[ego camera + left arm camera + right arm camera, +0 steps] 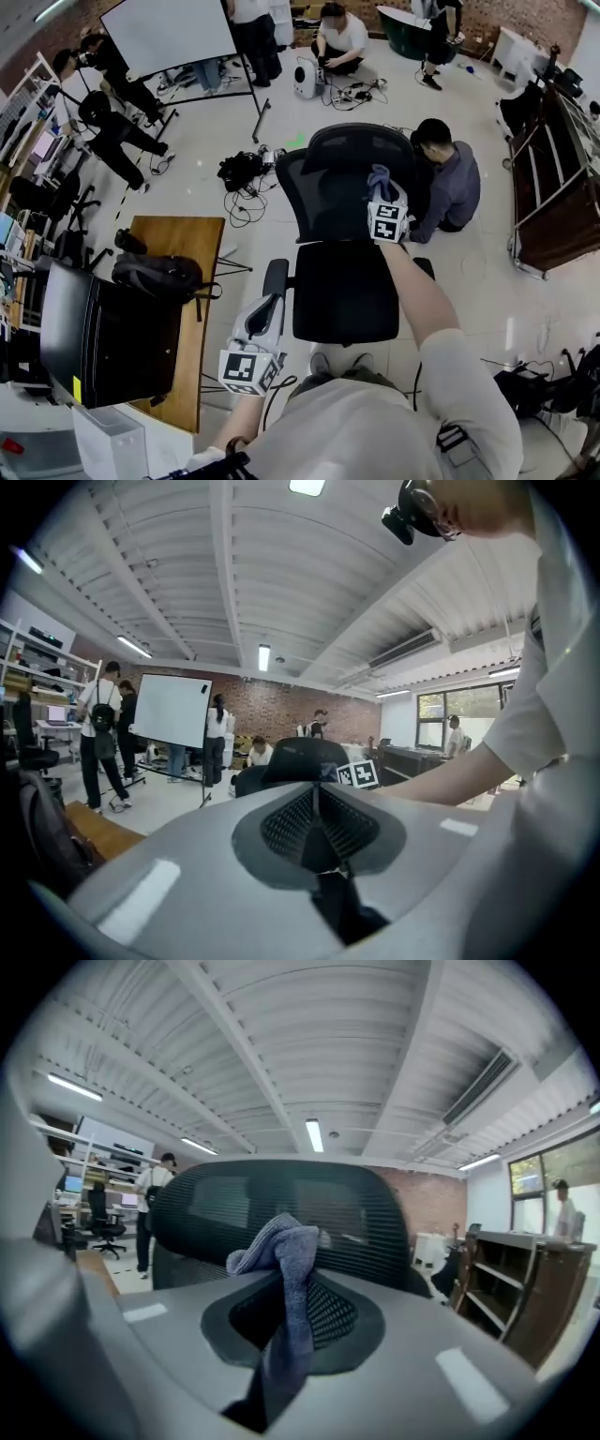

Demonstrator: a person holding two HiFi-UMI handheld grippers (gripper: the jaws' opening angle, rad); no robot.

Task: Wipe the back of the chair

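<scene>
A black office chair stands in front of me, its mesh back (342,183) rising behind the seat (345,291). My right gripper (382,192) is shut on a grey-blue cloth (380,176) and holds it against the front of the back, near its upper right. In the right gripper view the cloth (286,1283) sticks up between the jaws of the right gripper (291,1269), with the mesh back (216,1208) just ahead. My left gripper (265,317) hangs low beside the left armrest (275,278). The left gripper (316,803) is shut with nothing in it and looks toward the chair (298,761).
A wooden desk (183,239) at my left carries a black backpack (155,277) and a monitor (89,342). A person (452,187) crouches right behind the chair. Cables (244,183) lie on the floor beyond it. A whiteboard (169,33) and a dark shelf unit (562,178) stand further off.
</scene>
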